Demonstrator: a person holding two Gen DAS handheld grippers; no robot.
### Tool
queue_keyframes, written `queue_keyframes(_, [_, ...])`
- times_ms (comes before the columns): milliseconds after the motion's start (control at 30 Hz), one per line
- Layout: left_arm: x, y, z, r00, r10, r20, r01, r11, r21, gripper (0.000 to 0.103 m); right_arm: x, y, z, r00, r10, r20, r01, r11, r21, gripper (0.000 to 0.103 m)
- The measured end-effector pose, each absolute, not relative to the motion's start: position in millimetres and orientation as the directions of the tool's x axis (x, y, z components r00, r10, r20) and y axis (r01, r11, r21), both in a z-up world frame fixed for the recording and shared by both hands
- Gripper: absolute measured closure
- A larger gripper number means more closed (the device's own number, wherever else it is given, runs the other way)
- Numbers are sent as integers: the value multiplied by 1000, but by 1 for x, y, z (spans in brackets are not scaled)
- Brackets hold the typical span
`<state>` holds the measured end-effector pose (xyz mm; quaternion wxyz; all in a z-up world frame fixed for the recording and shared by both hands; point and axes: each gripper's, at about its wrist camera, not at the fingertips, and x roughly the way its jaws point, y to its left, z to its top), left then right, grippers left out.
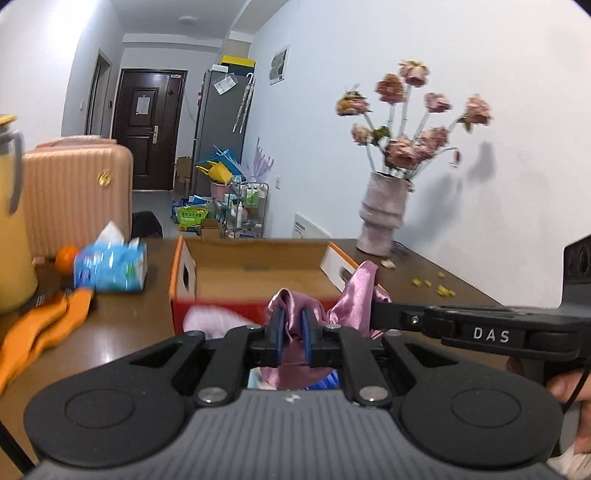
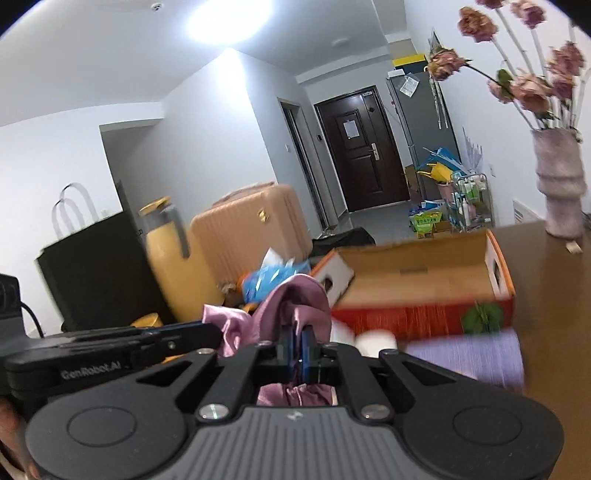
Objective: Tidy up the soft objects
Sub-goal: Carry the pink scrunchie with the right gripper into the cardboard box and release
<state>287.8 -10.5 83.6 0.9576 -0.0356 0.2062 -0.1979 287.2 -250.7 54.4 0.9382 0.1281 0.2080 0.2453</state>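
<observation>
Pink satin cloth (image 1: 354, 295): left gripper (image 1: 293, 325) and right gripper (image 2: 295, 341) both pinching it, holding it just before the cardboard box (image 1: 255, 271); purple item (image 2: 469, 356) beside the box, perhaps a towel.

White walls (image 1: 480, 92) and a white ceiling enclose a narrow room that runs back to a dark door (image 1: 147, 125) at the end of a pale tiled floor (image 1: 151, 206). A ceiling light (image 2: 229, 18) glares overhead. A grey fridge (image 1: 218, 122) stands by the right wall, with bags and a small wire cart (image 1: 251, 206) crowded at its foot. A pink suitcase (image 1: 77, 192) stands beside the brown bench (image 1: 122, 325). A vase (image 1: 382, 218) of dried flowers sits at the bench's far edge, against the wall; its outline is blurred.
</observation>
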Motion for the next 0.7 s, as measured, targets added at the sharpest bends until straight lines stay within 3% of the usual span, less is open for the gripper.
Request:
queue_keyframes(133, [389, -6, 98, 825, -368, -429, 326, 930, -171, 92, 387, -241, 74, 763, 518, -387, -392, 847, 359, 99])
queue_keyframes(233, [464, -9, 95, 836, -318, -447, 302, 947, -108, 92, 467, -232, 78, 731, 507, -457, -362, 855, 370, 99])
queue_keyframes(400, [588, -10, 62, 779, -259, -571, 238, 965, -112, 93, 589, -217, 49, 649, 472, -596, -272, 876, 397, 99])
queue_keyframes(533, [637, -12, 40, 769, -188, -612, 186, 980, -67, 92, 657, -207, 18, 589, 434, -682, -194, 895, 402, 98])
queue_keyframes(600, [653, -9, 33, 755, -180, -631, 174, 982, -73, 85, 673, -205, 9, 590, 402, -700, -158, 908, 389, 92])
queue_keyframes(700, [660, -2, 29, 754, -165, -636, 148, 986, -80, 84, 685, -207, -5, 571, 370, -733, -115, 920, 374, 88])
